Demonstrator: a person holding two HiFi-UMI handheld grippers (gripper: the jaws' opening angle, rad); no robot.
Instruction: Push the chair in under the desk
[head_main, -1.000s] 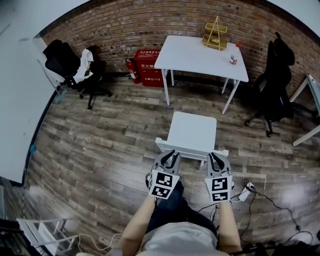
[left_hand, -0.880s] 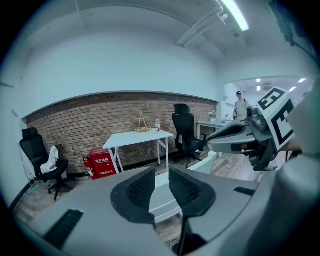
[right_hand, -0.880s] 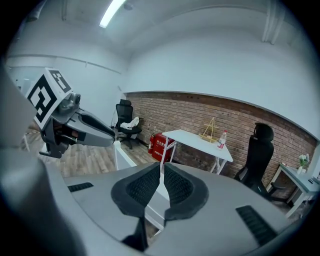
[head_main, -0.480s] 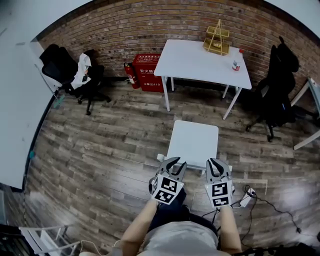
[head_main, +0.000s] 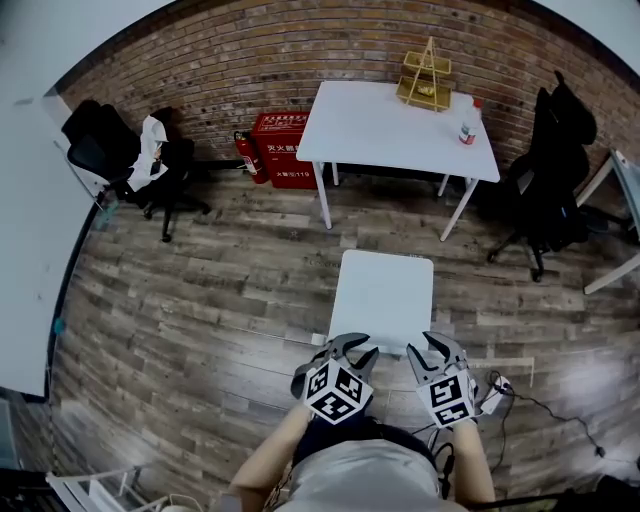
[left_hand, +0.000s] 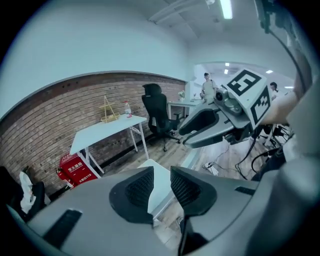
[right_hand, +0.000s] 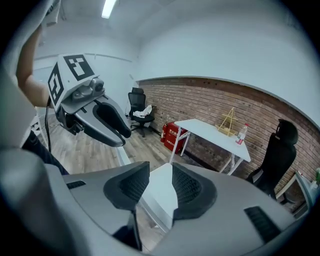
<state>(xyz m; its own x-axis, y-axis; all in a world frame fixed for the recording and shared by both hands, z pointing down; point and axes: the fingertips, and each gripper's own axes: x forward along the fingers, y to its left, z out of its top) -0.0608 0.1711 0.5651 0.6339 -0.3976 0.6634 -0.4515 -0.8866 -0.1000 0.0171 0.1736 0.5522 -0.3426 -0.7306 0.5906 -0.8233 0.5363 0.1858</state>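
Big picture first: the white desk (head_main: 400, 125) sits against the brick wall, and your white chair (head_main: 383, 290) is out on the wood floor, well apart from the desk's near edge and roughly lined up with the gap between its front legs. So the push hasn't really got anywhere yet, I'd say. Your left gripper (head_main: 352, 347) and right gripper (head_main: 428, 345) are both at the chair's near edge, one toward each corner. Both have just been opening, and in each gripper view the jaws stand apart with the chair's white edge showing in the gap, the pads not clamping it. If you want a grip, bite the rail at both ends before you move; otherwise just lean the jaws flat against it. Either way, push evenly with both hands, or the chair will probably yaw and clip a desk leg. Keep it low and slow, since a light chair like this could tip or chatter on the planks. Also mind the power strip (head_main: 493, 390) by your right foot. The wire rack (head_main: 425, 78) and bottle (head_main: 466, 128) up by the desk's far right corner may wobble if you bump it.
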